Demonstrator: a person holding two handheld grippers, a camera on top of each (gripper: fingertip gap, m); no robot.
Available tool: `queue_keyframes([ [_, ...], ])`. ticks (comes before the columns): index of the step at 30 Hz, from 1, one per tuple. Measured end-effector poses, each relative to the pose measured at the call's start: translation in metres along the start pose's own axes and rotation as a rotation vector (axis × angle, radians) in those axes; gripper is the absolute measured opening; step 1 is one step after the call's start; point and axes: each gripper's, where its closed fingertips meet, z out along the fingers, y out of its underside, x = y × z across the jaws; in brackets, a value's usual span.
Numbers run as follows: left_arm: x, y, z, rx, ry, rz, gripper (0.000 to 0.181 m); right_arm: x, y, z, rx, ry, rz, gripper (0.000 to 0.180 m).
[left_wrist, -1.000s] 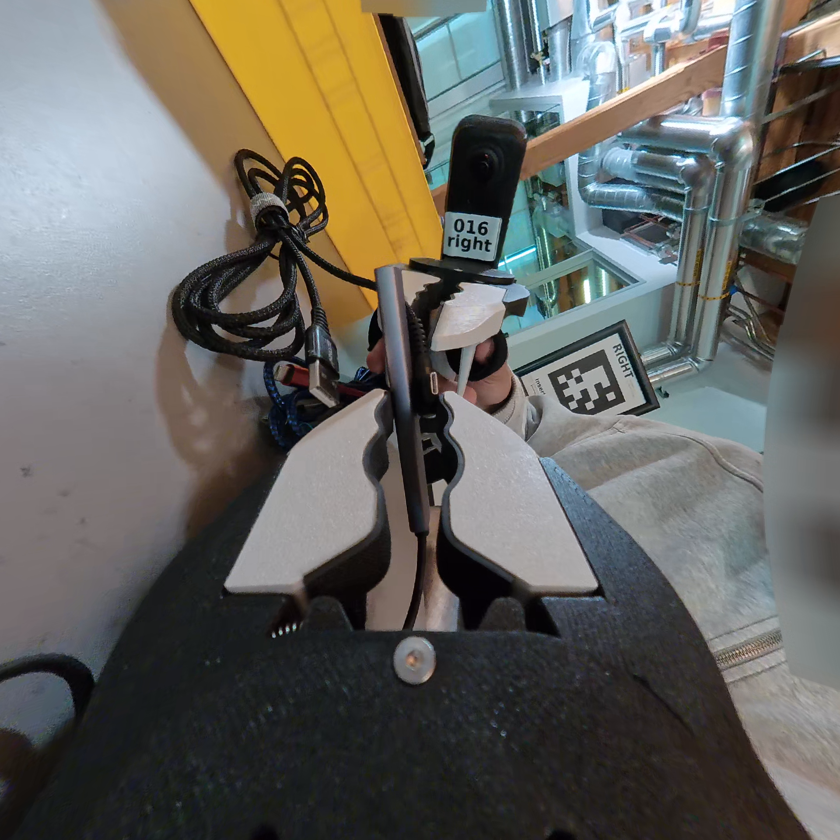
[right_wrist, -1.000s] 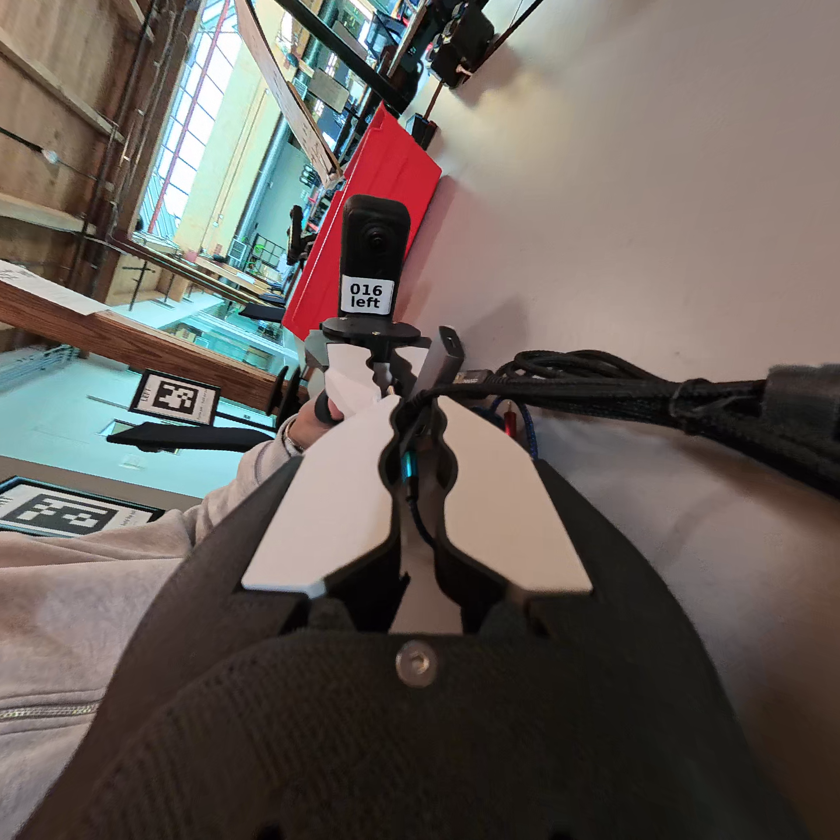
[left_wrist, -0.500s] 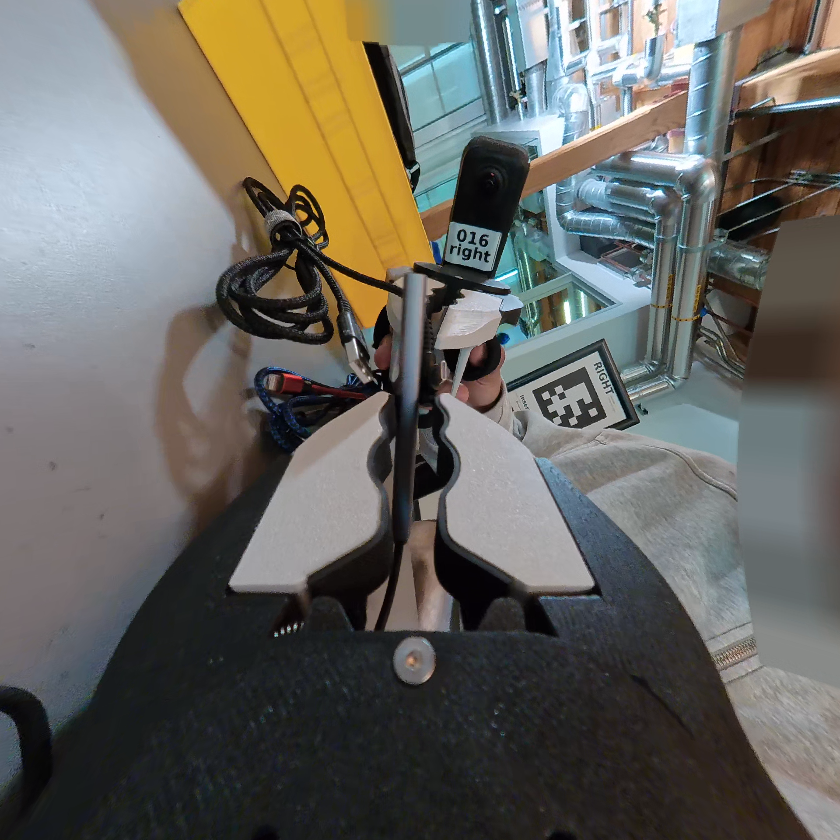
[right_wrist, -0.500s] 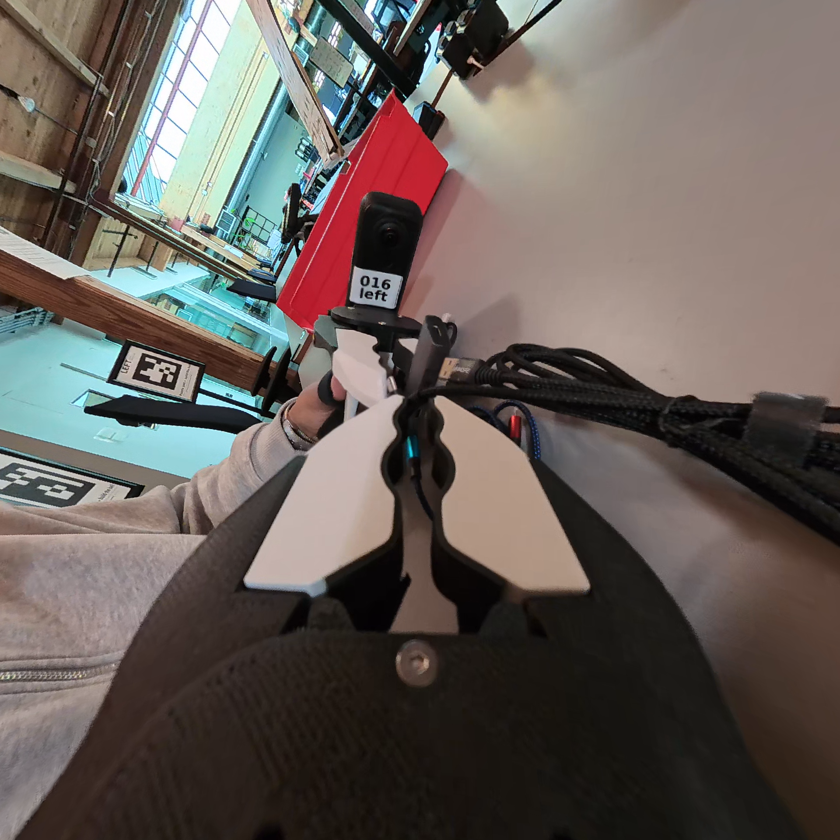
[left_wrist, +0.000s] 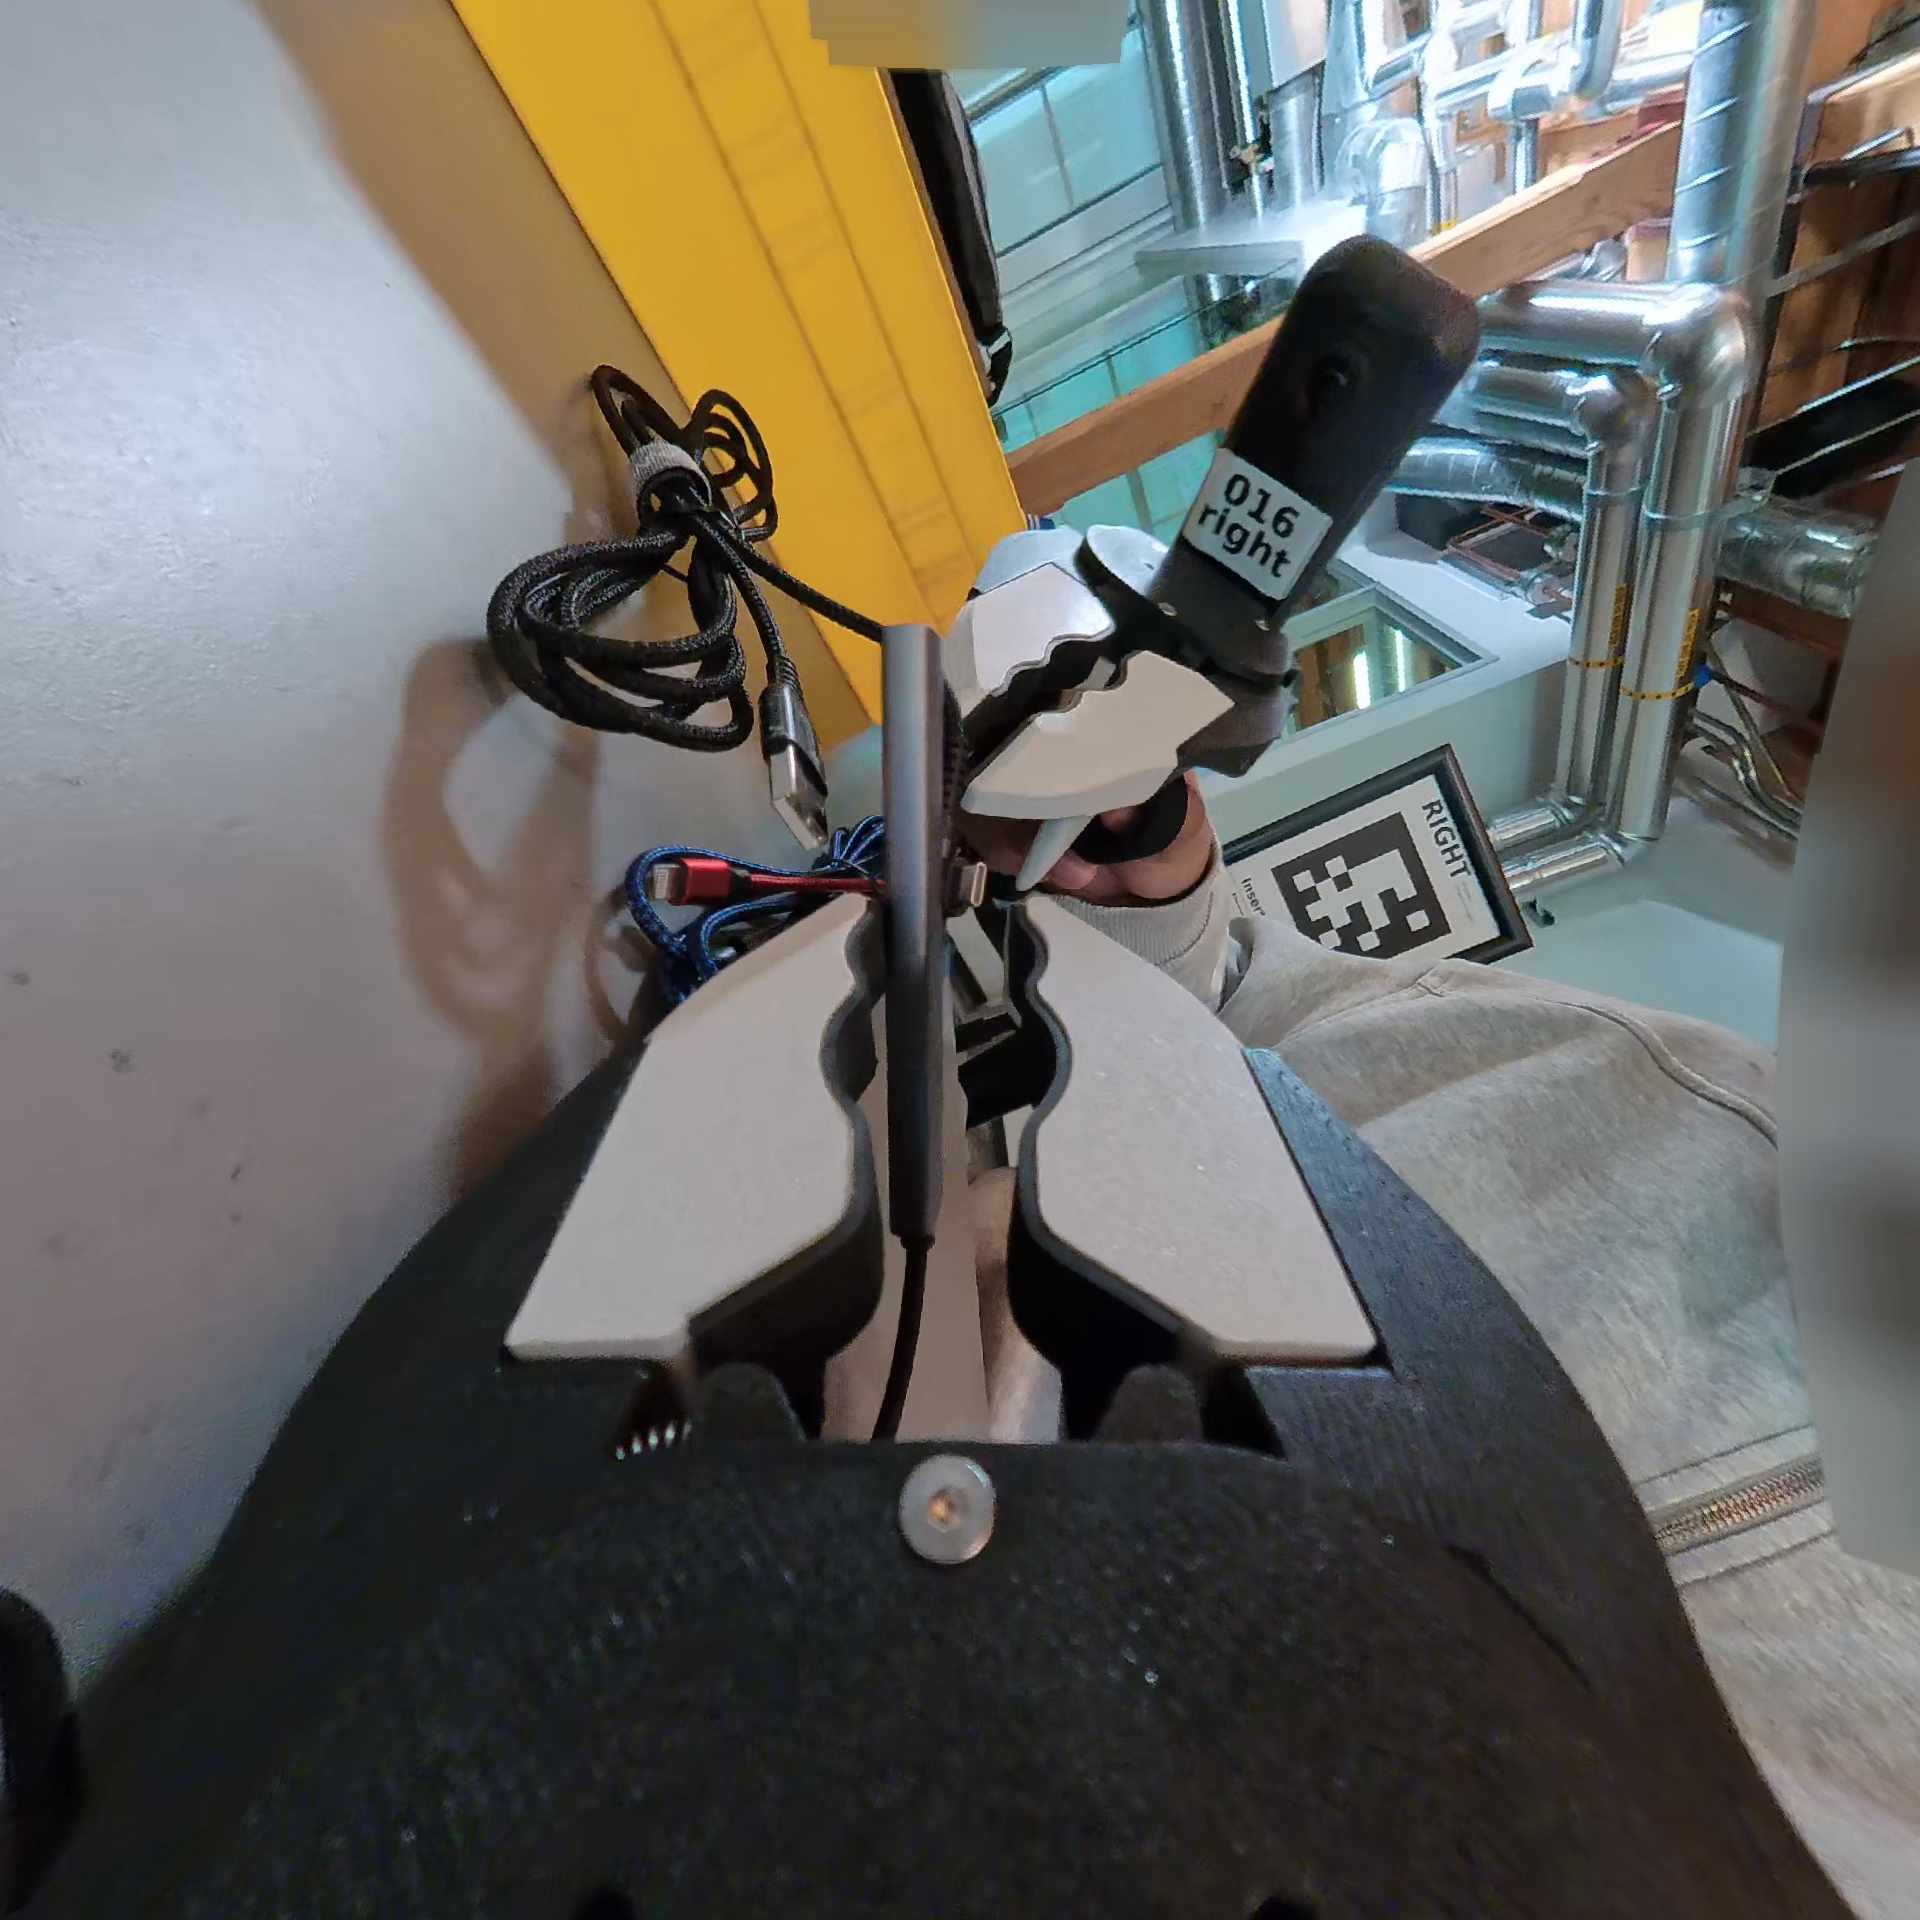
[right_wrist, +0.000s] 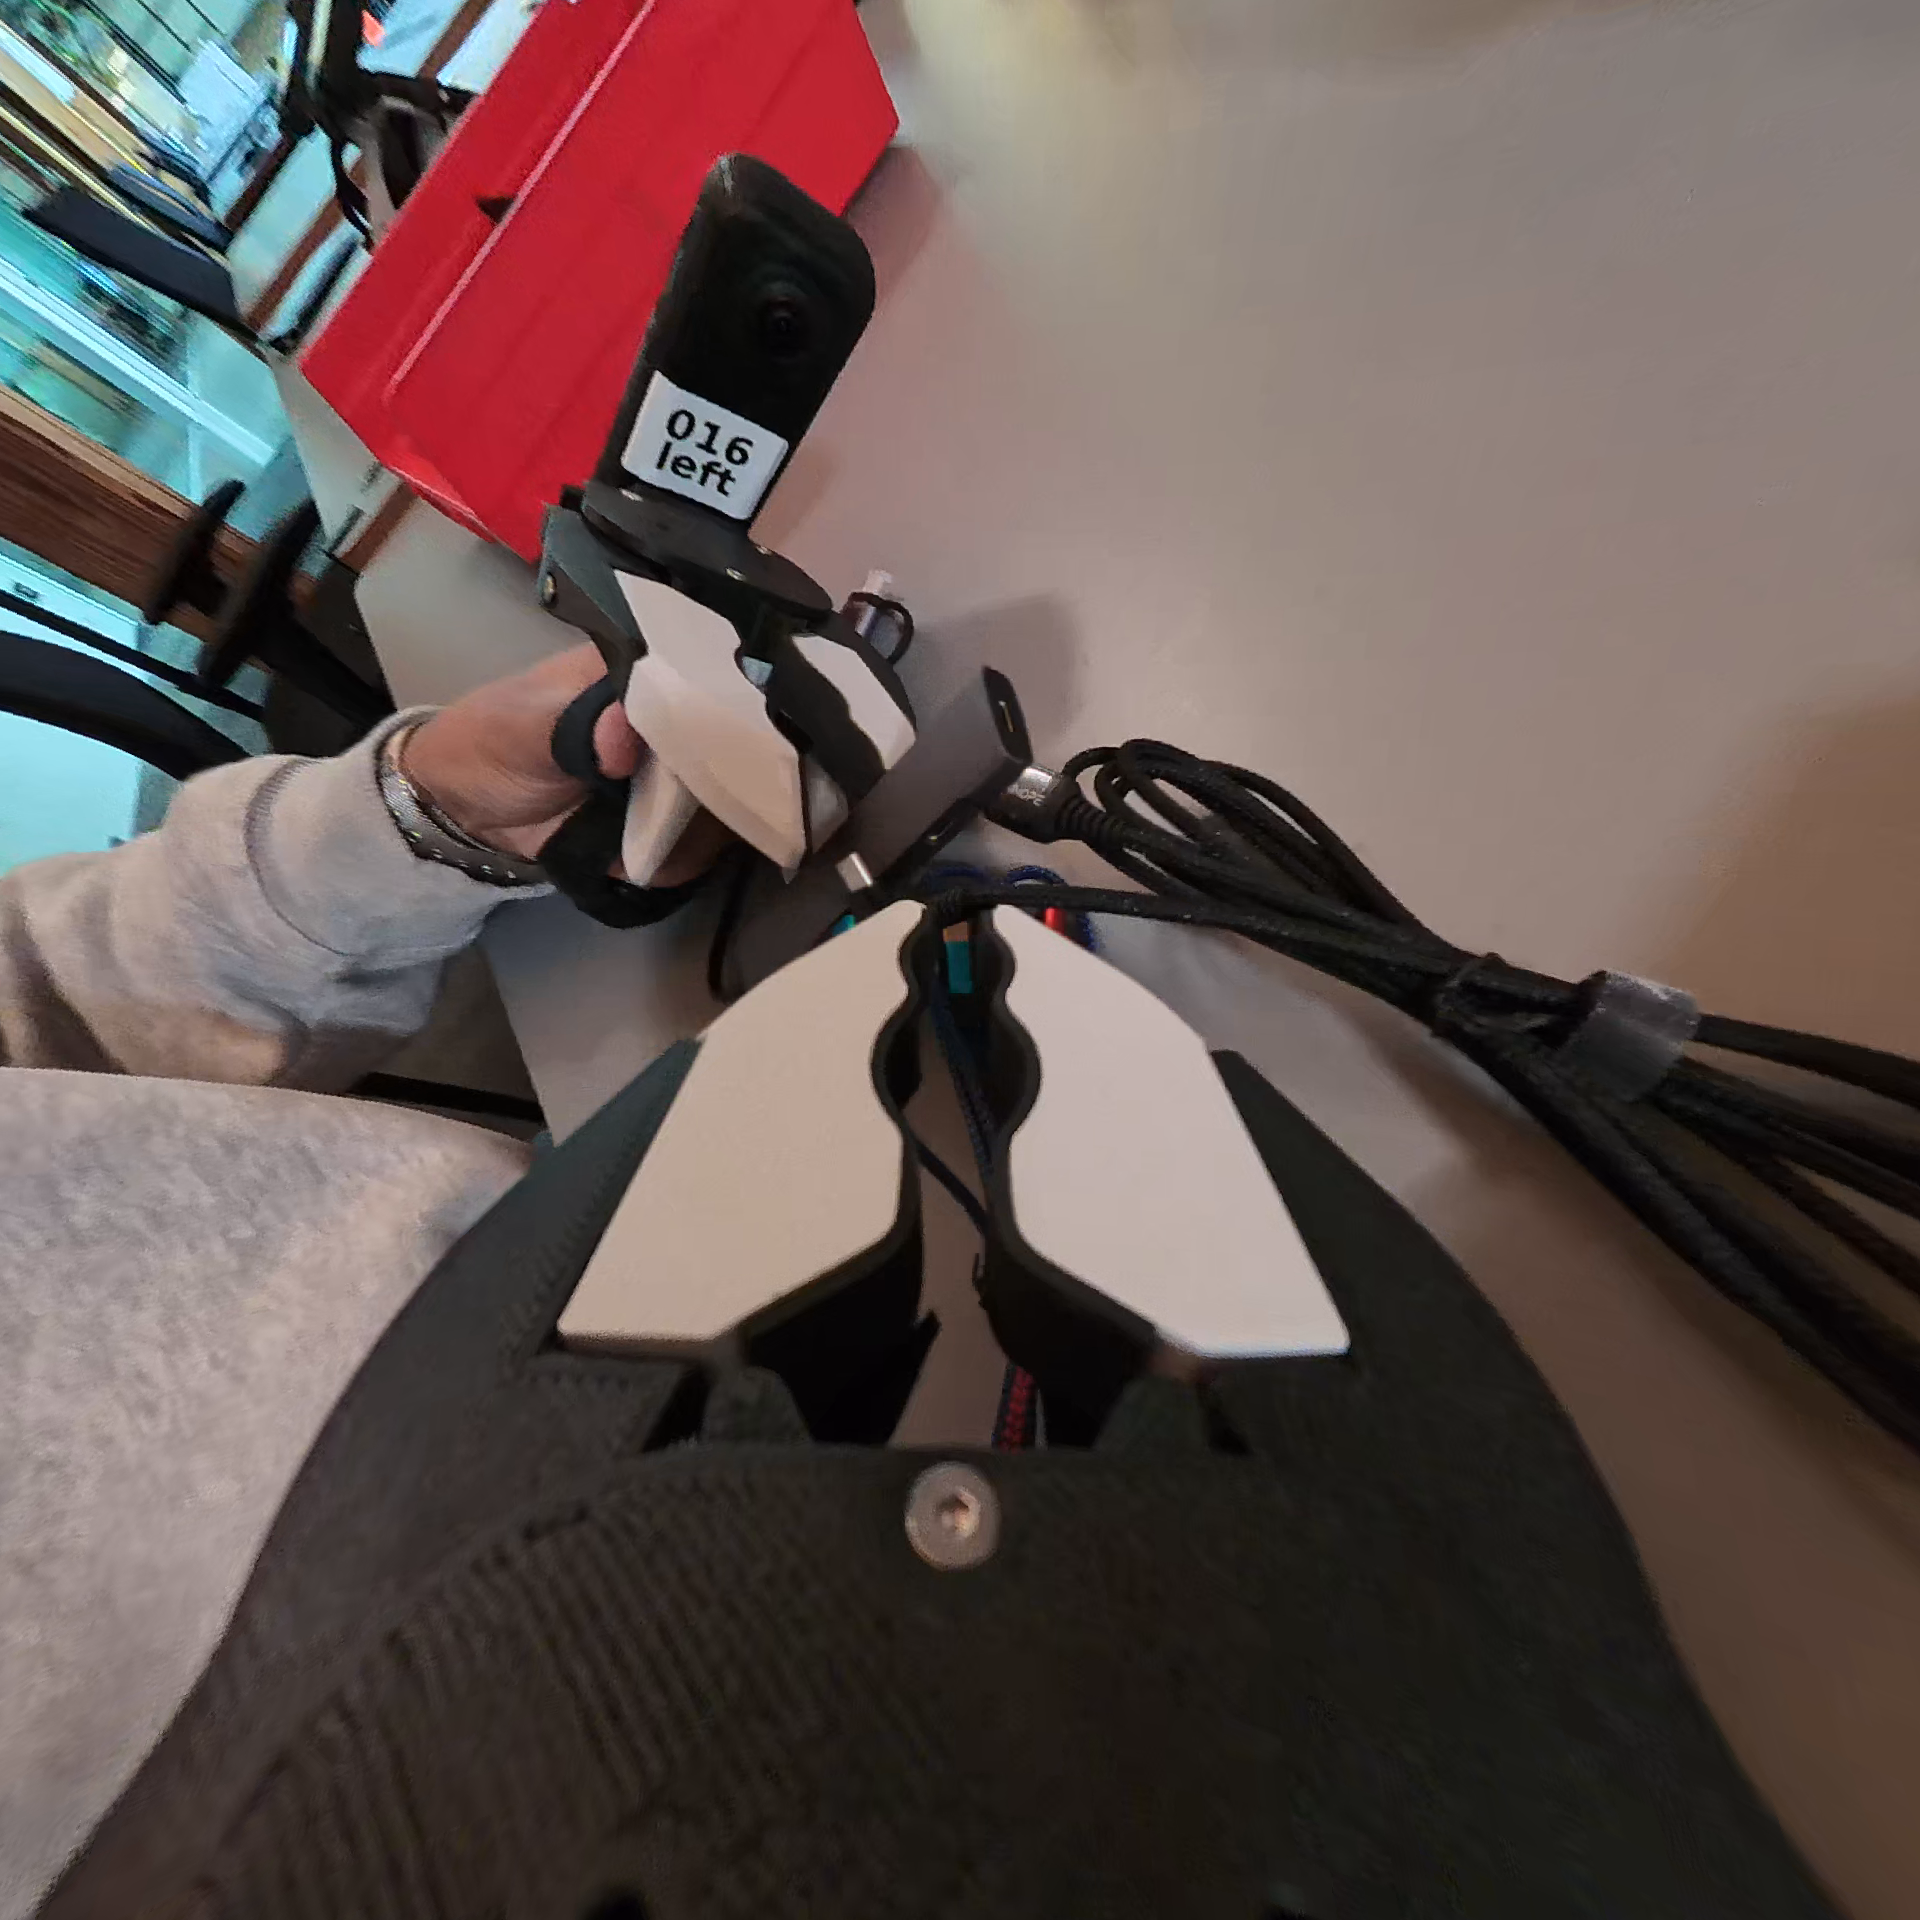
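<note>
Right tool (left_wrist: 961, 821) swung aside; left tool (left_wrist: 940, 914) clamps grey adapter (left_wrist: 912, 935).

Yellow panel (left_wrist: 769, 312), red box (right_wrist: 582, 260), coiled black cable (left_wrist: 623, 634), framed marker card (left_wrist: 1371, 868) on pale table (left_wrist: 208, 727)

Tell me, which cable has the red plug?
The blue braided cable beside the left gripper. The bundled black cable ends in a silver plug.
</note>
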Motion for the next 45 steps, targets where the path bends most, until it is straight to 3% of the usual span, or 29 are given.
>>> queue_keyframes([
  [4,-0.002,0.004,0.004,-0.027,-0.047,0.038,0.032,-0.001,0.004,0.003,-0.026,0.024,-0.032,0.007],
  [8,-0.003,0.007,0.005,-0.046,-0.069,0.055,0.015,-0.007,0.002,0.004,-0.019,0.003,-0.036,0.006],
  [13,-0.003,0.008,0.005,-0.051,-0.058,0.028,0.013,-0.009,-0.009,0.003,0.068,-0.014,-0.042,0.0],
  [20,-0.006,-0.004,-0.003,0.04,-0.036,-0.049,0.012,-0.018,-0.005,0.001,0.052,-0.162,0.124,0.014],
  [24,-0.006,-0.008,-0.006,0.074,-0.025,-0.074,0.012,-0.017,0.014,0.012,-0.052,-0.156,0.174,0.023],
  [35,0.004,-0.004,-0.002,0.036,0.05,-0.056,0.013,-0.024,-0.002,0.014,0.091,-0.266,0.303,0.009],
  [41,0.007,-0.005,-0.005,0.037,0.089,-0.082,0.011,-0.016,-0.011,0.002,0.125,-0.211,0.234,0.009],
  [45,0.011,0.003,-0.001,-0.025,0.111,-0.079,0.01,0.004,-0.011,-0.012,0.091,-0.089,0.149,0.008],
])
